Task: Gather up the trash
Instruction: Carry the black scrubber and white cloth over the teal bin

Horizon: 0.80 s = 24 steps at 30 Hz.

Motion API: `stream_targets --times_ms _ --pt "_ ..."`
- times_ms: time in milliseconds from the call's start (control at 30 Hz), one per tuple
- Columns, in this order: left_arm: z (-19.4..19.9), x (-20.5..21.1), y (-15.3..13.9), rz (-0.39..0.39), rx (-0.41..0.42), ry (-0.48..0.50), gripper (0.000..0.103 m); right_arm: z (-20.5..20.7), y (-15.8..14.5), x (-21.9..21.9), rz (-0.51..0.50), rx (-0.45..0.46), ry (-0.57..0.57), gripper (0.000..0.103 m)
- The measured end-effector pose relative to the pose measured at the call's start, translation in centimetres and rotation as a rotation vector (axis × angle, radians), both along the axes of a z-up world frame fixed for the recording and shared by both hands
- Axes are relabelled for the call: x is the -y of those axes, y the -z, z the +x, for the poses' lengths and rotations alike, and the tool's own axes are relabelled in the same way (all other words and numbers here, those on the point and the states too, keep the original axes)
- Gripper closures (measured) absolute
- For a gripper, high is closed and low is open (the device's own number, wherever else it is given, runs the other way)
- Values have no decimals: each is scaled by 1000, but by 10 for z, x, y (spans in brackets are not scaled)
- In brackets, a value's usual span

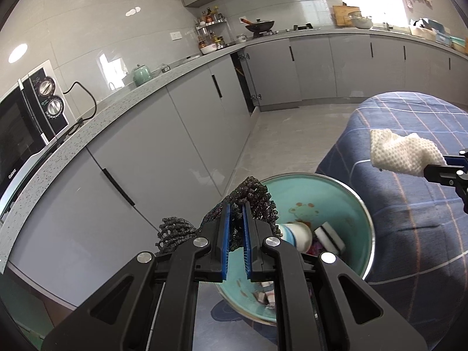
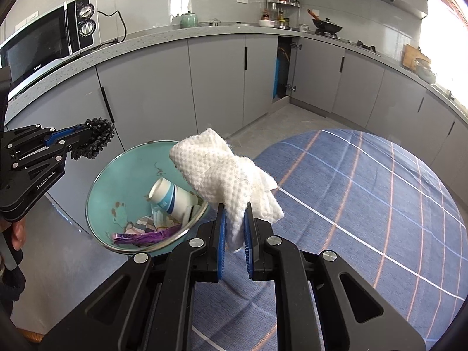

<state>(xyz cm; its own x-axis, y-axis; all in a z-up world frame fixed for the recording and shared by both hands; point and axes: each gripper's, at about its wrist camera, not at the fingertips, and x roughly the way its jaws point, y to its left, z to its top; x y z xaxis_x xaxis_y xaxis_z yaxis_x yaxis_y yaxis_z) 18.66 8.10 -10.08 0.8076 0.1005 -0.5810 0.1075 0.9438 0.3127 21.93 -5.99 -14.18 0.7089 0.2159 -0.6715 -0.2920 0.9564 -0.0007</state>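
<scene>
My left gripper (image 1: 237, 207) is shut on a dark metal scrubber (image 1: 251, 201) and holds it over the near rim of a teal trash bin (image 1: 336, 199). In the right wrist view the left gripper (image 2: 87, 137) with the scrubber (image 2: 96, 142) hangs left of the bin (image 2: 117, 181). My right gripper (image 2: 235, 207) is shut on a white crumpled cloth (image 2: 225, 175), held beside the bin's right rim; the cloth also shows in the left wrist view (image 1: 406, 152). Inside the bin lie a white-and-blue cup (image 2: 171, 197), a purple wrapper (image 2: 143, 237) and paper scraps.
The bin stands on the floor beside a table with a blue checked cloth (image 2: 365, 199). Grey cabinets (image 2: 216, 82) run under a speckled counter with a microwave (image 2: 46, 44). One cabinet door (image 2: 282, 67) stands open.
</scene>
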Motion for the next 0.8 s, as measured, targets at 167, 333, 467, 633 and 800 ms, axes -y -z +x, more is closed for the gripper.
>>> stream_targets --times_ms 167,333,467,633,800 --pt "0 -10 1 -7 -1 -18 94 4 1 -11 -9 -3 -20 91" --pt "2 -16 0 -13 -1 -28 94 7 0 -19 -12 -3 -37 91" --pt "3 -19 1 -18 -2 -35 94 9 -1 -24 -16 -4 -49 91" --pt "5 -23 2 -21 -5 -40 94 13 0 -31 -18 -9 -59 90" --pt "6 -25 3 -28 -5 -45 94 14 0 -34 -16 -10 -66 90"
